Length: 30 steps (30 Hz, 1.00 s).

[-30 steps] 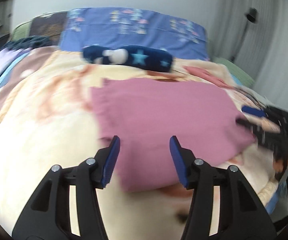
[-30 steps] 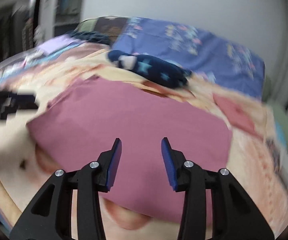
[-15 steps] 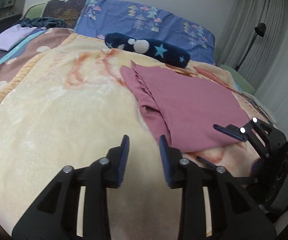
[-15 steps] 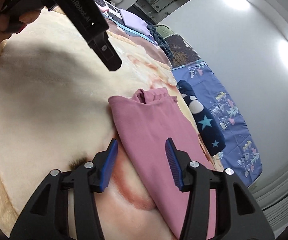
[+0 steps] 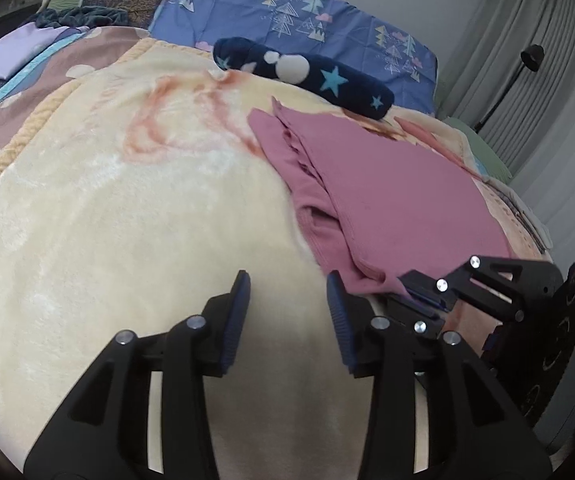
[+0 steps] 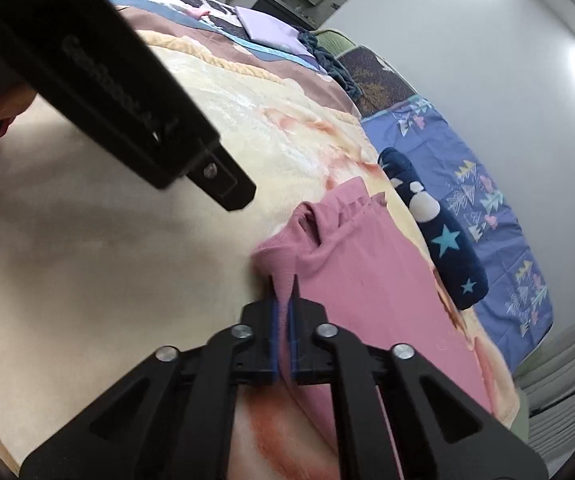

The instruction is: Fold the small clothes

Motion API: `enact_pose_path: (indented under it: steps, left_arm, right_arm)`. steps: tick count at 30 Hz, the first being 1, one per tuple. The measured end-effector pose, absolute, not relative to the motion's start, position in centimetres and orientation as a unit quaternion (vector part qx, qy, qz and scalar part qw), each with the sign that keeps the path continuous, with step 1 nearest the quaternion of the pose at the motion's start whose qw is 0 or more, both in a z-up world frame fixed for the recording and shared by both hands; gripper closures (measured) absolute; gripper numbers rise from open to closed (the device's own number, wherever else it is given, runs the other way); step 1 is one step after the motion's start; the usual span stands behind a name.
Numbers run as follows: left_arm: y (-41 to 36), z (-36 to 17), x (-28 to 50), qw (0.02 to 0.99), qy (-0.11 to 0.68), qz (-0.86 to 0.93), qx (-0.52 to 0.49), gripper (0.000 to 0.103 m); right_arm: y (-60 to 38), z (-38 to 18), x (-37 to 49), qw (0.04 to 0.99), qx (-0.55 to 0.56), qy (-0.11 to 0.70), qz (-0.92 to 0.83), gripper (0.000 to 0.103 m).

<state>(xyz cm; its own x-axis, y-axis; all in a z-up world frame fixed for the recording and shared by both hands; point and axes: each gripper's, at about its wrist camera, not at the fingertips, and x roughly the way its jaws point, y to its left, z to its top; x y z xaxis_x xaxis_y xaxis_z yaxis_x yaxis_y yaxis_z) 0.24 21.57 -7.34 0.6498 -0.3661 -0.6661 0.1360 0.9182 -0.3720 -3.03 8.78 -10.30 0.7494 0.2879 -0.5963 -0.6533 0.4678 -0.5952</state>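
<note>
A pink garment [image 5: 391, 196] lies folded on the cream blanket [image 5: 135, 216], its frilled edge toward the left. My right gripper [image 6: 284, 292] is shut on the garment's near corner [image 6: 283, 280], with pink cloth pinched between the blue pads. In the left wrist view that same gripper [image 5: 415, 292] reaches in from the right at the garment's near edge. My left gripper [image 5: 287, 284] hovers over bare blanket just left of that corner. Its jaws are opening and hold nothing between them. In the right wrist view the left gripper's black body [image 6: 127, 96] crosses the upper left.
A dark blue plush with stars [image 5: 303, 72] lies behind the garment, against a blue patterned pillow [image 5: 295, 20]. A folded lilac cloth [image 5: 11, 52] sits at the far left. Grey curtains and a black lamp [image 5: 531, 56] stand at the right.
My right gripper has closed on the pink garment's near corner, having stood open half a second ago. My left gripper came in closer and lower beside it, and its jaws widened a little.
</note>
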Motion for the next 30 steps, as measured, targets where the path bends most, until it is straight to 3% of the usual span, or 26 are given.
enact_pose_path:
  steps: [5,9,14,15,16,17,18,20,23,25,27,30]
  left_arm:
    - [22.9,-6.8,2.4,0.892,0.398,-0.145,-0.158,0.052]
    - [22.6,-7.5,7.7,0.867,0.429,-0.174,-0.187,0.051]
    - [21.9,-9.5,14.8,0.838,0.45,-0.192,-0.243,0.041]
    - [21.6,-9.9,16.3,0.836,0.45,-0.192,-0.248,0.041]
    - [21.4,-10.2,17.4,0.836,0.447,-0.189,-0.254,0.049]
    - [21.4,-10.3,18.2,0.838,0.445,-0.181,-0.259,0.063]
    - [21.4,-10.2,19.0,0.834,0.443,-0.183,-0.274,0.095]
    - [21.9,-8.8,19.1,0.831,0.416,-0.199,-0.31,0.095]
    - [21.3,-6.7,18.3,0.863,0.378,-0.209,-0.263,0.095]
    - [21.0,-8.5,18.8,0.861,0.403,-0.189,-0.247,0.094]
    - [21.3,-11.4,19.0,0.85,0.424,-0.18,-0.256,0.086]
    - [23.1,-11.4,18.7,0.841,0.404,-0.194,-0.304,0.082]
  right_arm:
    - [8.3,-10.1,-3.7,0.83,-0.43,0.206,0.288,0.1]
    - [8.3,-10.3,-3.6,0.832,-0.428,0.209,0.285,0.1]
    - [8.3,-10.5,-3.4,0.832,-0.424,0.214,0.286,0.1]
    - [8.3,-10.5,-3.4,0.833,-0.422,0.214,0.287,0.1]
    - [8.3,-10.5,-3.3,0.834,-0.42,0.215,0.288,0.1]
    - [8.2,-10.4,-3.2,0.835,-0.415,0.215,0.289,0.1]
    - [8.1,-10.0,-3.2,0.838,-0.409,0.213,0.292,0.1]
    - [7.7,-8.9,-3.3,0.846,-0.391,0.206,0.299,0.1]
    - [7.2,-8.3,-2.3,0.847,-0.355,0.233,0.32,0.1]
    - [7.3,-9.3,-1.6,0.838,-0.348,0.262,0.328,0.1]
    - [7.9,-10.7,-1.6,0.829,-0.363,0.278,0.322,0.099]
    - [8.1,-10.6,-2.6,0.828,-0.376,0.262,0.323,0.098]
